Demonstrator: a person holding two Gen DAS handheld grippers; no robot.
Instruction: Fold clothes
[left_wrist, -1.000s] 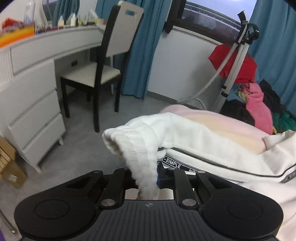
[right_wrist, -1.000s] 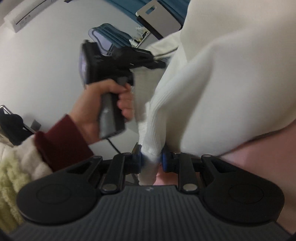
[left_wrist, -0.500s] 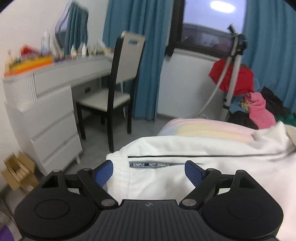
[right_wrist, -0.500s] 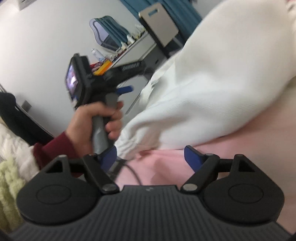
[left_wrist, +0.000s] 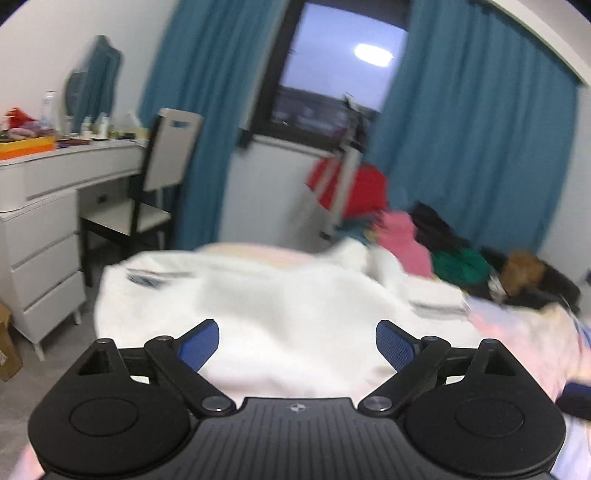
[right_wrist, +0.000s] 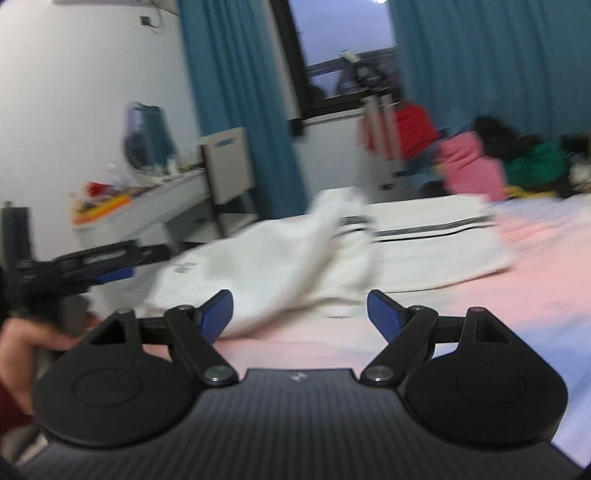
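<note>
My left gripper (left_wrist: 297, 341) and right gripper (right_wrist: 300, 311) both have jaws spread wide, gripping nothing. White garment (right_wrist: 280, 258) lies loose on the pink bedsheet (right_wrist: 498, 295) ahead of both, long axis running left-right, striped hem toward the right. Clothes pile (left_wrist: 443, 243) behind it; chair (left_wrist: 162, 177) and dresser (left_wrist: 40, 229) at left.
</note>
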